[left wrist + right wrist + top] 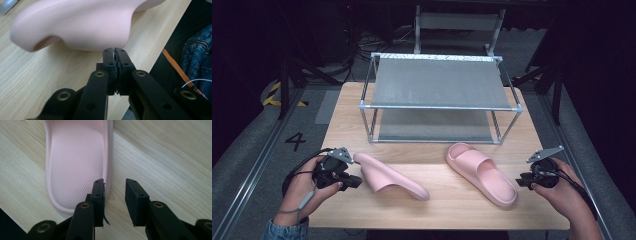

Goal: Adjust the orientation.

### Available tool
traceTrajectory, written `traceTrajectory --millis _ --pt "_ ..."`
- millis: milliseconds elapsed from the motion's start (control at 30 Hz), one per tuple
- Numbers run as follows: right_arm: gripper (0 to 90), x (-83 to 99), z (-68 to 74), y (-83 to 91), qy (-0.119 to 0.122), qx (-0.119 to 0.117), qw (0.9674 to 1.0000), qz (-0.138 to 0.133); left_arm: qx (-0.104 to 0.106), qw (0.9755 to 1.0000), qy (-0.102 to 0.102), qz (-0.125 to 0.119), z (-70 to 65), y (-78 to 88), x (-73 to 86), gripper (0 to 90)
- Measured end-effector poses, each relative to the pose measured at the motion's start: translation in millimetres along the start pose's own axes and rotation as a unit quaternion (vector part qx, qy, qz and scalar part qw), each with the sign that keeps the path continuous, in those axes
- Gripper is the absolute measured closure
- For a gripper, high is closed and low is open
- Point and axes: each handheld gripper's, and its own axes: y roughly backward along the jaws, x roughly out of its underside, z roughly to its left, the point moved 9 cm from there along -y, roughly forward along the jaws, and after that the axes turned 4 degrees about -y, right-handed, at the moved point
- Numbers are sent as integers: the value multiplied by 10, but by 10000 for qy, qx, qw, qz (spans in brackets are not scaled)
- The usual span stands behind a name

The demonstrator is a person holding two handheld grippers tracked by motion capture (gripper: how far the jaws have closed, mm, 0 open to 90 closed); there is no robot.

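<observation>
Left tongs (115, 51) (pressed together) beside one slipper (82, 22); right tongs (114, 185), apart, beside another (77, 157).

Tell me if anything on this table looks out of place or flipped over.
Yes: the left slipper lies flipped over, sole up, in front of the left gripper. The right slipper sits upright with its footbed showing. The two also point at different angles, and both shelves of the rack look empty.
</observation>
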Motion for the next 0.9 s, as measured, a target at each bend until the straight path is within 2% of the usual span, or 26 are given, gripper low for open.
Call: traceTrajectory --millis 200,400,567,700,900 --pt "697 20 24 -23 37 -19 10000 40 17 9998 -140 -125 -73 -19 -141 900" --pt "697 51 25 -30 25 1 10000 53 104 9996 -110 -249 -91 -85 -237 898" --pt "698 66 33 -47 28 21 10000 60 140 9994 -214 -236 -120 -167 -317 898" --pt "698 78 31 -46 34 38 10000 61 92 9995 -259 -182 -111 -225 -358 897" --pt "697 103 49 -44 24 28 10000 0 217 9992 -345 -19 -147 -341 -417 891"
